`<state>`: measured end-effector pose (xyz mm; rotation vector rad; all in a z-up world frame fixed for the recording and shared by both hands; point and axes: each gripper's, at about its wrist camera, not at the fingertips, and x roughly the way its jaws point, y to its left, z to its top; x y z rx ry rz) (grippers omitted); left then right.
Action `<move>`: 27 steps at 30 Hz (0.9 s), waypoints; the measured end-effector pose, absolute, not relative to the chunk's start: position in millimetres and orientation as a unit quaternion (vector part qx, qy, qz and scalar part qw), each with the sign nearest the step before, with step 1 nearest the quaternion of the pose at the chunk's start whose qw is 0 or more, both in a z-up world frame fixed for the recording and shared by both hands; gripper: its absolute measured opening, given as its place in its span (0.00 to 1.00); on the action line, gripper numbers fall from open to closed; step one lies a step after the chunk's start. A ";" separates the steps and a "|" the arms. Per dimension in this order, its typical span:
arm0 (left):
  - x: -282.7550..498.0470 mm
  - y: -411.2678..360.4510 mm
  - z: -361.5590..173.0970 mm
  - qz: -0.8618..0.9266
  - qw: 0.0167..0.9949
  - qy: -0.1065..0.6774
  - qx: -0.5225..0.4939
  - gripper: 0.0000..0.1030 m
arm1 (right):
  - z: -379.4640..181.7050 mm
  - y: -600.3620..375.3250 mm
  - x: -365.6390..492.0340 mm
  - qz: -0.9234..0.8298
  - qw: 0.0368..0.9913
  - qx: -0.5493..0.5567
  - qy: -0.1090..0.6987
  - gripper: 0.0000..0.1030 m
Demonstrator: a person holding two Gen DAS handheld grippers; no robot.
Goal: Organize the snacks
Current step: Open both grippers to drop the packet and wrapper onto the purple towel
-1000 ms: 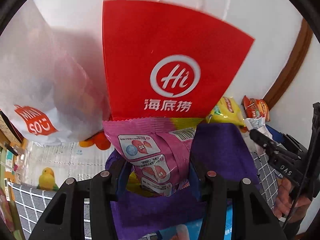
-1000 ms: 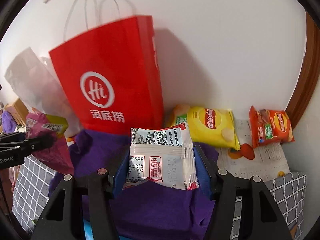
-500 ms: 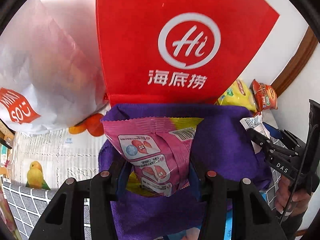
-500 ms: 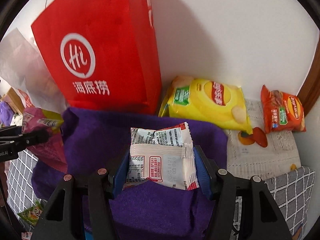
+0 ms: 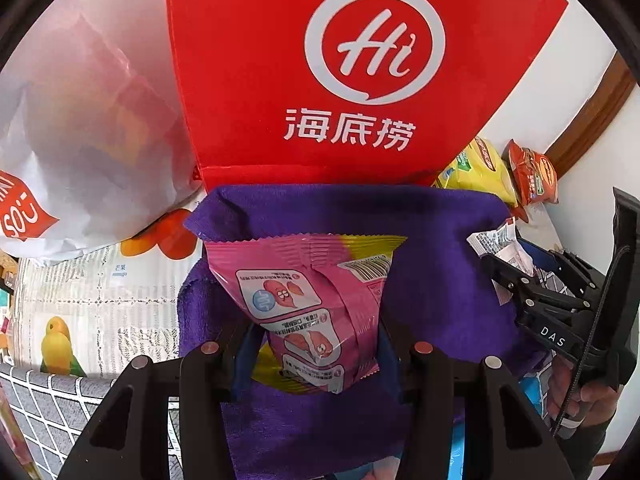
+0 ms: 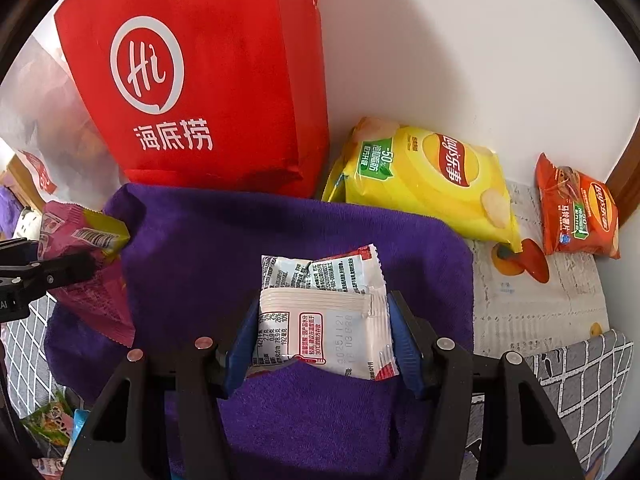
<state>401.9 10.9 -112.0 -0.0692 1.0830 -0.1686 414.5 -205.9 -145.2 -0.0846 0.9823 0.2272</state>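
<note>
The left gripper (image 5: 316, 344) was clamped on a pink snack packet (image 5: 308, 300) at lower centre of the left wrist view, its blue pads pressing the packet's lower half. Compared with a second earlier, the red paper bag (image 5: 320, 80) filled more of the upper frame and its base had slid up, while the purple cloth (image 5: 440, 248) spread wider beneath the packet; the gripper had come down toward the cloth with its grip unchanged. This probably meant the packet was about to be set down on the cloth rather than dropped into the bag. The packet's long axis ran up the frame along the fingers, its crimped top edge pointing toward the bag and its printed back facing the camera. At the right edge of that view the right gripper (image 5: 516, 264) showed with a white packet in it and a hand (image 5: 580, 396) below. In the right wrist view, the pink packet appeared at the left edge, and the right gripper (image 6: 322, 336) at lower centre was closed on the white snack packet (image 6: 324, 312), which sat squarish and a little crumpled, its top edge toward the bag. There too the cloth had grown in the frame, so both packets hung low over it. A yellow crisp bag (image 6: 424, 180) and an orange crisp bag (image 6: 580, 208) lay against the wall at right.
</note>
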 end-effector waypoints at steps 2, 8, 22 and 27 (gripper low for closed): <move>403.0 9.0 -113.5 -0.081 0.852 0.517 -0.032 0.47 | -144.6 -205.5 413.9 0.107 0.876 -0.045 0.469 0.61; 406.0 7.1 -118.0 -0.082 0.848 0.523 -0.035 0.47 | -139.2 -210.4 413.4 0.103 0.879 -0.038 0.464 0.61; 401.1 4.9 -109.6 -0.096 0.856 0.507 -0.029 0.66 | -120.2 -210.6 407.3 0.105 0.885 -0.036 0.451 0.64; 398.0 6.2 -100.1 -0.100 0.862 0.497 -0.032 0.70 | -110.0 -214.2 405.6 0.097 0.893 -0.030 0.439 0.69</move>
